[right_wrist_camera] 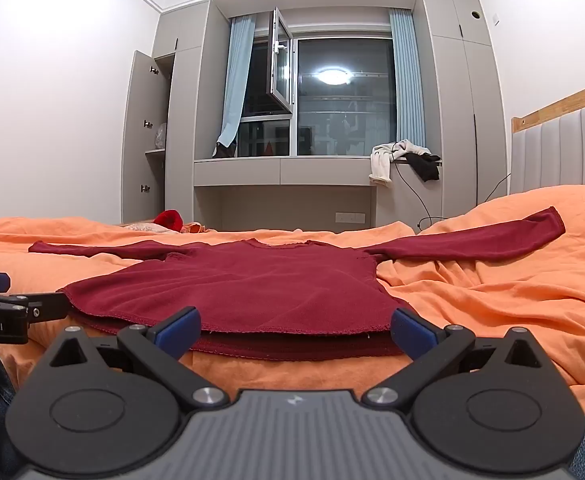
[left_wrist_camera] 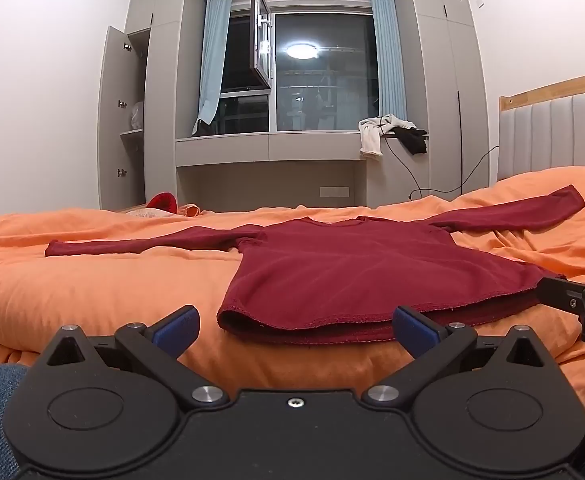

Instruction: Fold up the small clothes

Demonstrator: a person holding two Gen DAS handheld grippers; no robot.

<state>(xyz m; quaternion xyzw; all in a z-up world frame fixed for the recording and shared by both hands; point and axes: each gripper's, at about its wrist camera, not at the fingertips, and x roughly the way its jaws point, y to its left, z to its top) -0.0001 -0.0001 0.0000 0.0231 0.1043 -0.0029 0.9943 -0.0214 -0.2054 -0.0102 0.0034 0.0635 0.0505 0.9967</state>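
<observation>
A dark red long-sleeved top [left_wrist_camera: 352, 276] [right_wrist_camera: 244, 288] lies flat on the orange bedding, sleeves spread left and right and neckline toward the window. My left gripper [left_wrist_camera: 294, 330] stands open just short of the hem's left part, nothing between its blue pads. My right gripper [right_wrist_camera: 294, 332] is open too, in front of the hem's right part, its pads close to the cloth edge. Each gripper shows in the other's view: the right one at the edge [left_wrist_camera: 584, 300], the left one at the edge [right_wrist_camera: 8, 304].
The orange quilt [left_wrist_camera: 92, 292] [right_wrist_camera: 492, 312] is rumpled to the right of the top. A small red item [left_wrist_camera: 163, 202] lies at the bed's far edge. A padded headboard [left_wrist_camera: 552, 136] stands at right. Clothes [left_wrist_camera: 392, 128] hang off the window ledge. Denim-clad legs show at the lower corners.
</observation>
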